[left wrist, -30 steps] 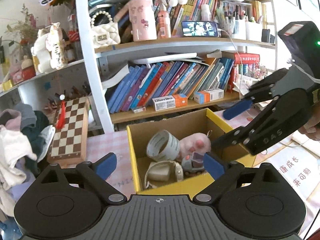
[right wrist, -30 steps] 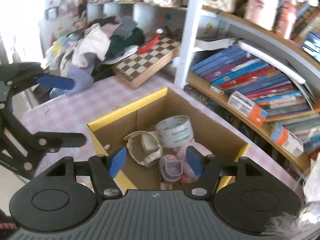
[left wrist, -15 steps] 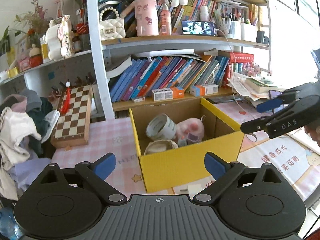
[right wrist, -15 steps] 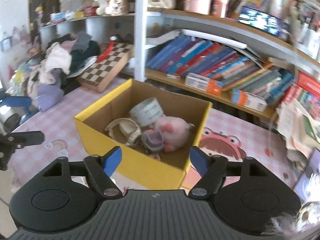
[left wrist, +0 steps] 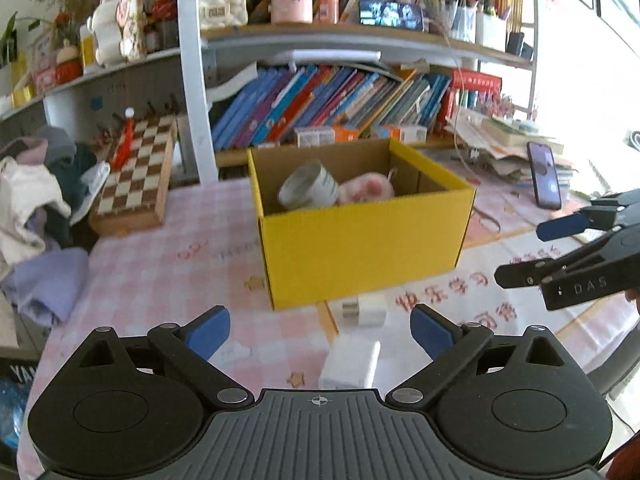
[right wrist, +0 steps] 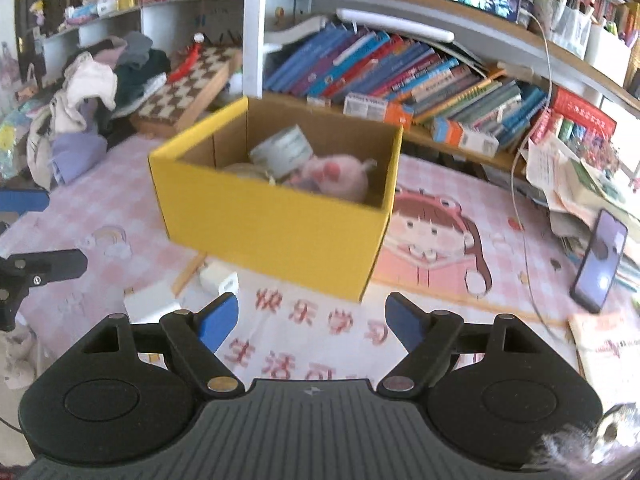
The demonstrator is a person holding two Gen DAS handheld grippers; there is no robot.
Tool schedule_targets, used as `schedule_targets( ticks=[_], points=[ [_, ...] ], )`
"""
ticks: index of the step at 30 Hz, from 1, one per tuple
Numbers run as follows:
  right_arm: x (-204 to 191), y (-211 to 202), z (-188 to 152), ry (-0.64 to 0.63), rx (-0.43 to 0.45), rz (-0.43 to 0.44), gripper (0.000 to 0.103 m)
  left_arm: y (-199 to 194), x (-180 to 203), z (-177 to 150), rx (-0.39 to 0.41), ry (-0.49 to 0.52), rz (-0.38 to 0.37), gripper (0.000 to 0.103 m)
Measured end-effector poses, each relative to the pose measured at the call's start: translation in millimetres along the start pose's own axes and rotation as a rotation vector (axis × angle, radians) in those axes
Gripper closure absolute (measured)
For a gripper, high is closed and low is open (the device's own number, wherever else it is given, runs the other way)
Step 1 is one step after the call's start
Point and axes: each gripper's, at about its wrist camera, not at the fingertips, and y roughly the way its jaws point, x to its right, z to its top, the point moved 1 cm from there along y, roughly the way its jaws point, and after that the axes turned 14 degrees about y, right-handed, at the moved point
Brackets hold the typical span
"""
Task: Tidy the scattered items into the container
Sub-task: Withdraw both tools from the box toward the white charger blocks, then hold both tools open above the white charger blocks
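Box (left wrist: pixel 362 248), yellow cardboard w/ open top, sits mid-table on the pink checked cloth (left wrist: pixel 160 280), just in front of the bookshelf (left wrist: pixel 320 108). Inside we see a tape roll (left wrist: pixel 306 184) and a pink plush toy (left wrist: pixel 366 190); other contents too blurred to tell. Still outside: two white chargers, one (left wrist: pixel 364 310) just by the box's near corner, the other (left wrist: pixel 350 364) nearer us, between the box and the left gripper (left wrist: pixel 320 330). We hold that gripper w/ jaws wide apart, nothing btwn them. Right gripper (right wrist: pixel 312 320) has jaws opening, also empty. Around: chessboard (left wrist: pixel 136 176) to the left, a clothes pile (left wrist: pixel 36 200) beyond it, a phone (left wrist: pixel 544 180) propped at right near loose papers (left wrist: pixel 500 140). Nothing blocks the way from chargers to box except its own yellow front wall.
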Motion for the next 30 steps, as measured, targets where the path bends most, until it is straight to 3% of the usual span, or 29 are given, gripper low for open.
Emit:
schedule_targets(
  ticks=[10, 15, 18, 20, 30],
  points=[
    [-11, 8, -41, 0.036, -0.042, -0.038, 0.019, 4, 16, -23, -0.073, -0.02, -0.007, 0.004],
    [-24, 11, -55, -0.013, -0.07, -0.026, 0.022, 9, 26, -28, -0.099, -0.004, -0.032, 0.004],
    [-30, 12, -56, -0.047, -0.076, -0.013, 0.024, 9, 29, -29, -0.098, -0.001, -0.034, 0.004],
    [-30, 13, -57, -0.051, -0.081, -0.003, 0.031, 10, 29, -29, -0.101, -0.009, -0.035, 0.004],
    [-26, 19, -50, -0.04, -0.083, 0.008, 0.036, 17, 26, -29, -0.111, -0.033, -0.028, 0.004]
  ],
)
